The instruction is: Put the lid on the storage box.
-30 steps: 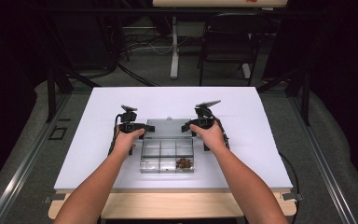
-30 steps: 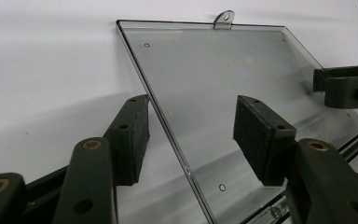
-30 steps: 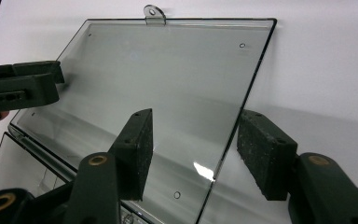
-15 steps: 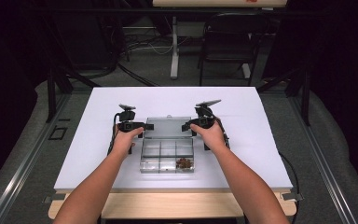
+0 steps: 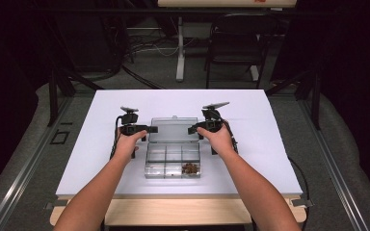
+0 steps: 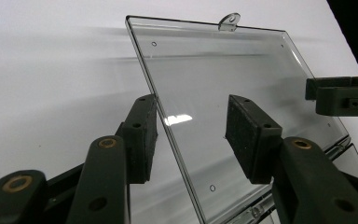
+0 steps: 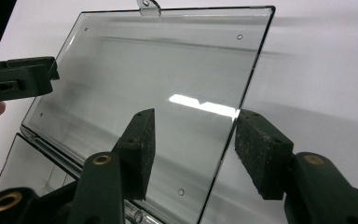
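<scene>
Here, clear compartment-box lid (image 6: 223, 88): left gripper (image 6: 191, 130) closing astride its edge, right gripper (image 7: 193, 149) open astride the opposite; pinch squarely, evenly.

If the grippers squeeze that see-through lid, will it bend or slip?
The lid looks like thin hard plastic with straight edges, so it would probably stay stiff, flexing only a little. Its shiny surface reflects light, so it may be slippery, though the left gripper, whose jaws have just been closing around its edge, has rough pads. Being hinged to the box, it would likely swing, not lift.
</scene>
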Motion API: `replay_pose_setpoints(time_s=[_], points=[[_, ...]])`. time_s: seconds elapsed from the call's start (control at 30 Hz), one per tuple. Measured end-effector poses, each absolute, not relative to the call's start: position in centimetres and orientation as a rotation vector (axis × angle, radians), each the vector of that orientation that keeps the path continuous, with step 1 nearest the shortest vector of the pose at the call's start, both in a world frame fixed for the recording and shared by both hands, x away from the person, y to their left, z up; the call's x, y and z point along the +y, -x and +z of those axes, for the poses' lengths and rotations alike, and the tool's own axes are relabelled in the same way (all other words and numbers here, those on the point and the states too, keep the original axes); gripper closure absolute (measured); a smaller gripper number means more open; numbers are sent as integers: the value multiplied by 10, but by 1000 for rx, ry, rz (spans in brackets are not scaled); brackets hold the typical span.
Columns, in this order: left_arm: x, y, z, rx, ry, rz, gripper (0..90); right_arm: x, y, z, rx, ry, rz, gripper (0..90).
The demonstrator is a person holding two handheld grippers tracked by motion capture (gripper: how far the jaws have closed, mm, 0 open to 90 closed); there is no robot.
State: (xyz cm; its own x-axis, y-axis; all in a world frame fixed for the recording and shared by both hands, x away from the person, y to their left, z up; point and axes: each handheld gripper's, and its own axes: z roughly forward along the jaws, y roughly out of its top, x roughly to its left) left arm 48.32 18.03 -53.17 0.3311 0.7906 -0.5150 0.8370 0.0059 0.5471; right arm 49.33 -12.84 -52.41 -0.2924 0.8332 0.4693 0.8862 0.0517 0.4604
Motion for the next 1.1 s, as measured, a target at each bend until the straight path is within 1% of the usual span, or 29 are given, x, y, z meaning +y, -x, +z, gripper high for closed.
replay_pose_setpoints(time_s=[0.57,1.1], points=[[179,-483,-524,1448,-1779,-77,542,-130,-489,-515,-2201,1826,-1151,507],[178,-476,-511,1406,-1801,-28,551,-133,-483,-505,-2226,1793,-1226,507]])
